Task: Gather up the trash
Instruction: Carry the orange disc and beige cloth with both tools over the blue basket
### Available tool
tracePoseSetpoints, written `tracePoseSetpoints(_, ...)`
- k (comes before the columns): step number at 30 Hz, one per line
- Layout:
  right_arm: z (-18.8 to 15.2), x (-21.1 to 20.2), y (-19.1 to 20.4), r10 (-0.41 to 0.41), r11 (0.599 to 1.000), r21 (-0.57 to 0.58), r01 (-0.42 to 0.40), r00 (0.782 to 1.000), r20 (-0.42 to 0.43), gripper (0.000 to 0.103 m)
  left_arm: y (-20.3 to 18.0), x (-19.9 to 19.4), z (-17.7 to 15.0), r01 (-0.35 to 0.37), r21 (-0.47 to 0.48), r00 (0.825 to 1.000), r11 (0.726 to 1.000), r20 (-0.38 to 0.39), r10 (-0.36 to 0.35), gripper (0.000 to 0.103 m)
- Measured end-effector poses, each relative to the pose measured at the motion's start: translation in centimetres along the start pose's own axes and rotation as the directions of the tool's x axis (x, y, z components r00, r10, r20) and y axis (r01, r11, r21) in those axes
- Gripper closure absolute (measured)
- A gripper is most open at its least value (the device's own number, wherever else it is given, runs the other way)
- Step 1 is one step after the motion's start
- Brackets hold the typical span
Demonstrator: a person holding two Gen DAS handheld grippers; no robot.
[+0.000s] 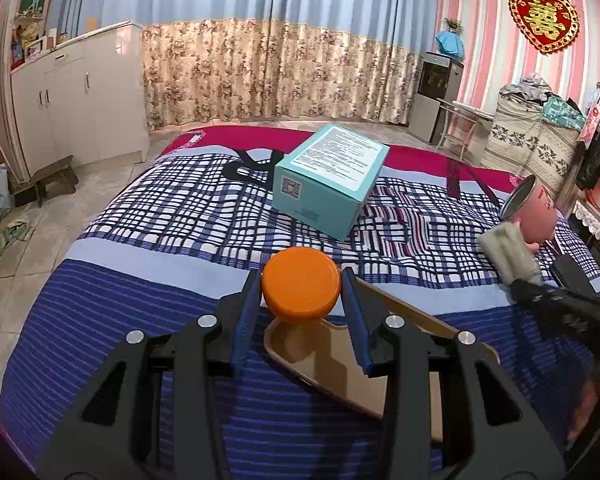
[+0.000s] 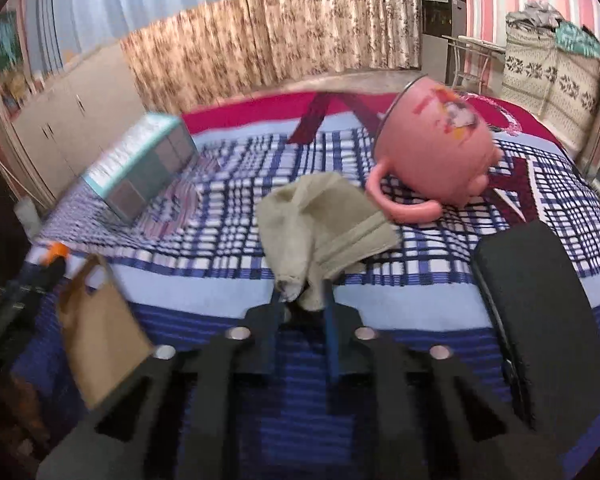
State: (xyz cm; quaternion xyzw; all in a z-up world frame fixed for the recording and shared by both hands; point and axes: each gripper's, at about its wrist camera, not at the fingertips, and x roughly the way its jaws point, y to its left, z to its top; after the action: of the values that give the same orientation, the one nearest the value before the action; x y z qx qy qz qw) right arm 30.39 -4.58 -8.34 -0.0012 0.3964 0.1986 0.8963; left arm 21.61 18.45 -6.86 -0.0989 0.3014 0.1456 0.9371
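Bed (image 1: 140,240) with plaid and striped cover fills both views.

Left gripper (image 1: 300,284): fingers (image 1: 246,312) clamped on an orange round cap (image 1: 300,282), held above the mouth of a brown paper bag (image 1: 340,356). What hangs under the cap is hidden. The bag lies on the striped near part of the bed, its handle cut-out edge just under the cap.

Right gripper (image 2: 302,300): fingers (image 2: 330,320) nearly closed, pinching a crumpled beige cloth (image 2: 320,224) that bunches up above the tips. No earlier picture to compare. In the left wrist view the cloth (image 1: 508,252) sits at the right side, close to the pink mug.

Pink mug (image 2: 432,152) lies tipped on its side on the plaid, handle toward the camera, just behind the cloth. Teal box (image 1: 324,176) sits mid-bed, well apart from both grippers. Black rounded object (image 2: 540,320) at the right near edge of the bed, beside the right gripper.

Open room: bare plaid between box and mug; bare striped cover left of the bag. Bed's left edge drops to tiled floor (image 1: 52,216), with white cabinet (image 1: 80,92) beyond. Right view is motion-blurred.
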Motion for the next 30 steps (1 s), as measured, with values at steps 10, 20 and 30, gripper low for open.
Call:
tracePoseSetpoints(10,-4.3,-12.8,-4.1,-0.061,0.996,-0.06,0.071,0.986,0.157,0.085,-0.3,-0.3,0.0,0.008,0.016,1.0,1.0,0.009,-0.008,0.064)
tracePoseSetpoints(20,-9.4,-23.7,-16.6,-0.283,0.957,0.137,0.257,0.933,0.223,0.085,-5.9,-4.0,0.1,0.081,0.105,0.996,0.991,0.036,-0.086,0.064)
tracePoseSetpoints(30,-12.5,-28.4,-24.3,-0.412,0.901,0.249,0.355,0.881,0.234,0.085,-18.5,-9.4,-1.8,0.264,0.283,0.959,0.922,0.028,-0.284,0.064)
